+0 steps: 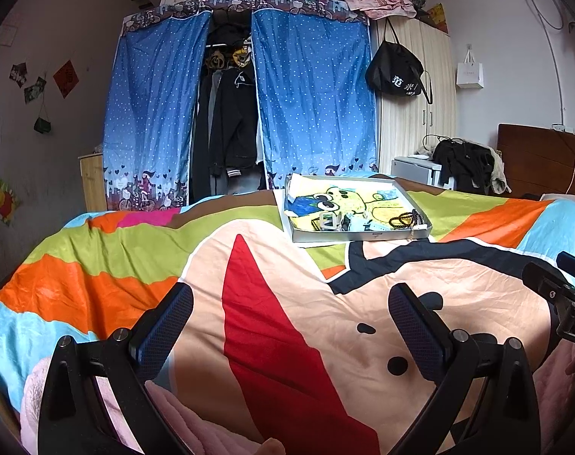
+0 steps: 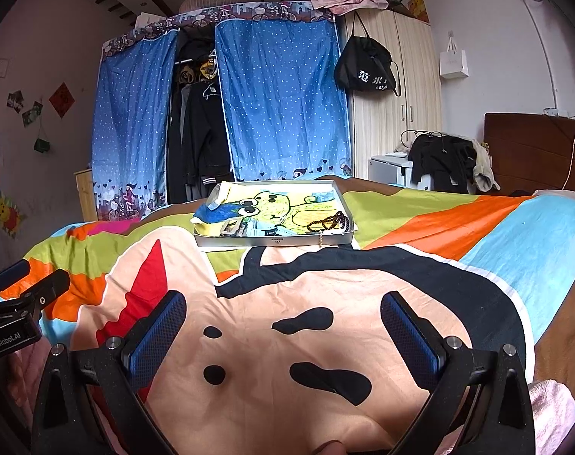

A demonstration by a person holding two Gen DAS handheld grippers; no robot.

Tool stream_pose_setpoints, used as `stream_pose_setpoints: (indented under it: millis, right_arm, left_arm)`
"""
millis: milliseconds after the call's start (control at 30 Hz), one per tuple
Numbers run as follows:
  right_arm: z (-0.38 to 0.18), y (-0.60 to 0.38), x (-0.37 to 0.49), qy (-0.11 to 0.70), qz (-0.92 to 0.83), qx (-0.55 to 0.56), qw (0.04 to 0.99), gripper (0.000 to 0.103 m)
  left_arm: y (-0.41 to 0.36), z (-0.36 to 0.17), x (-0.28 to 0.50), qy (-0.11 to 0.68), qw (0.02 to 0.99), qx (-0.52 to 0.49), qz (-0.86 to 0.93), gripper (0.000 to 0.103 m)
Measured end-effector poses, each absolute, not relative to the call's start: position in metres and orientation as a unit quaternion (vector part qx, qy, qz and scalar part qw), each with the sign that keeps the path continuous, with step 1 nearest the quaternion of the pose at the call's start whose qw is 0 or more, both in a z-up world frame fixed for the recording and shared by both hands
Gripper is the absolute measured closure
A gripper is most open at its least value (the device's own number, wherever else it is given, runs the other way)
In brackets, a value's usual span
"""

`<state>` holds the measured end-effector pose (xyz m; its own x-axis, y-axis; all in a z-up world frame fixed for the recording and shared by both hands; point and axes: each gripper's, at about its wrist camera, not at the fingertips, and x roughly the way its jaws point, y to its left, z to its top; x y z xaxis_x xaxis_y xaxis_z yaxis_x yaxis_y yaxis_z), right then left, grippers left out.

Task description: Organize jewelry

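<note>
A shallow grey tray (image 1: 357, 236) (image 2: 274, 242) lies on the bed, lined with a yellow cartoon drawing. In it, a dark bead bracelet (image 1: 405, 220) (image 2: 331, 223) rests at the near right corner, with a small charm hanging over the rim. A clear square box (image 1: 329, 222) (image 2: 231, 226) and some small items sit near the tray's front. My left gripper (image 1: 291, 295) hovers open over the quilt, well short of the tray. My right gripper (image 2: 283, 303) is likewise open and empty, also well back from the tray.
A colourful cartoon quilt (image 1: 272, 303) (image 2: 325, 326) covers the bed. Beyond it stand a blue curtained wardrobe (image 1: 310, 94), a white cupboard with a black bag (image 1: 395, 70), and a wooden headboard (image 1: 545, 155). The other gripper shows at the frame edge (image 1: 560, 295) (image 2: 18, 303).
</note>
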<state>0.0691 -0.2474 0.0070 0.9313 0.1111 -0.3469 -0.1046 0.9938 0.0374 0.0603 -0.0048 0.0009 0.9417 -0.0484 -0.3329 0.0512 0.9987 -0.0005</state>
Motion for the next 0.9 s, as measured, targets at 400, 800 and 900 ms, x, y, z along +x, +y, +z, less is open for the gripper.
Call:
stream_pose_setpoints:
  millis: [400,800,900]
  right_arm:
    - [0.0059,-0.2479,0.069,0.178,0.054,0.007,0.982,0.0]
    - [0.0061,-0.2479,0.0687,0.178,0.054,0.006,0.982,0.0]
    - [0.0063,-0.2478,0.0686,0.178,0.055,0.006,0.982,0.0]
  left_arm:
    - [-0.0077,0.0002,0.057,0.166,0.986,0.008,-0.029,0.002]
    - [-0.0081,-0.0001,0.0562,0.165,0.986,0.007,-0.029,0.002]
    - [-0.0081,-0.0002,0.0563,0.166,0.986,0.007,-0.029,0.002]
